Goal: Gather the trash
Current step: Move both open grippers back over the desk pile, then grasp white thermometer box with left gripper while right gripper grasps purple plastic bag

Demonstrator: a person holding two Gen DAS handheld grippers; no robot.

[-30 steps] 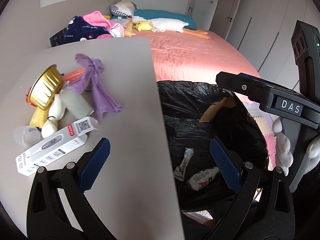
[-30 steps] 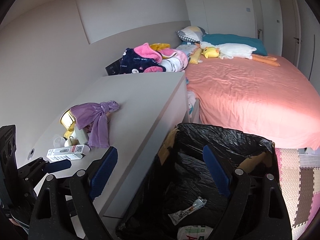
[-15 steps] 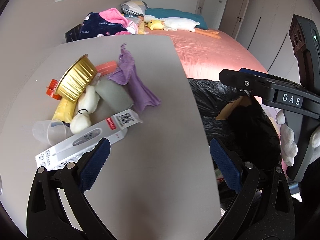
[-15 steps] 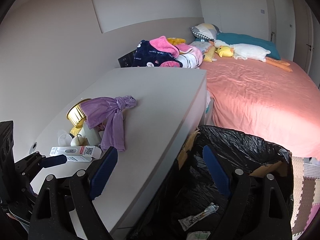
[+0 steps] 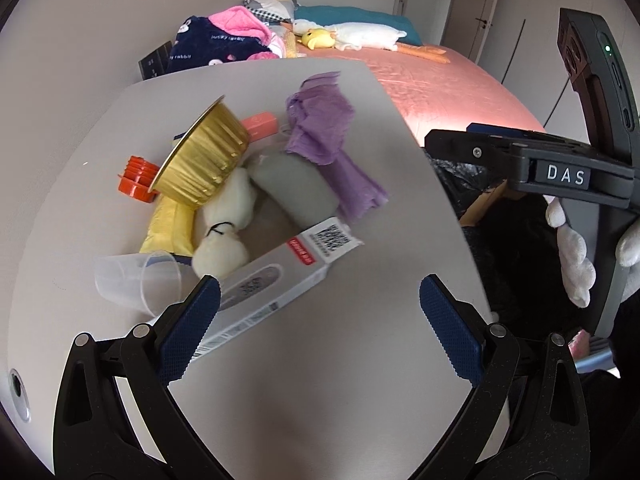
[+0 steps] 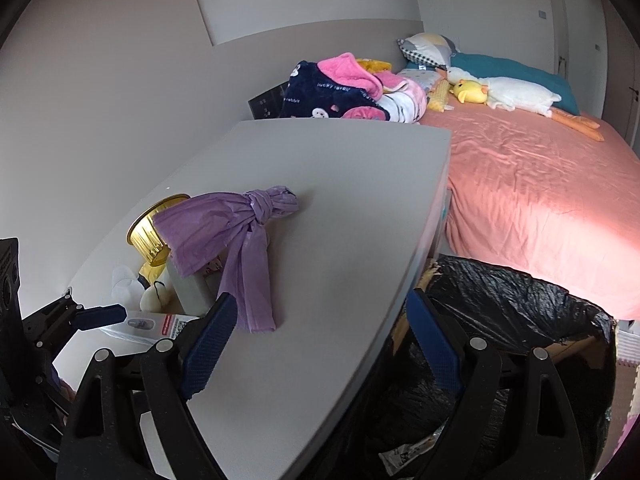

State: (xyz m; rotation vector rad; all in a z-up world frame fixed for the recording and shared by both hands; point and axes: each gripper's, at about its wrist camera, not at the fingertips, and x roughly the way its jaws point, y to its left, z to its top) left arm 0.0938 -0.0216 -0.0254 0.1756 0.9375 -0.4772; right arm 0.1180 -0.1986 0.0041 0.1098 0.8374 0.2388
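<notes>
The trash pile is bunched up on the far-left part of the grey table top [image 5: 320, 380], while the near and right stretch of the surface is bare right out to the curved right edge. Past that edge, a bin lined with a black trash bag [image 6: 520, 304] is seen standing lower down, tucked between the table and the pink bed [image 6: 540, 184].

The left gripper [image 5: 320, 328] is held above the table with its jaws spread wide and nothing between them. The white box [image 5: 276, 284] is lying flat just ahead of its left finger, long axis running diagonally, with the QR-code end pointed up and right toward the bed. A clear plastic cup [image 5: 136, 280] is tipped on its side just left of it. The gold foil tin [image 5: 200, 156] is tilted, propped on the pile, and the knotted purple bag [image 6: 228, 236] is draped beside it.

The right gripper [image 6: 316, 336] is also gaped wide and empty, held over the table's right edge.
</notes>
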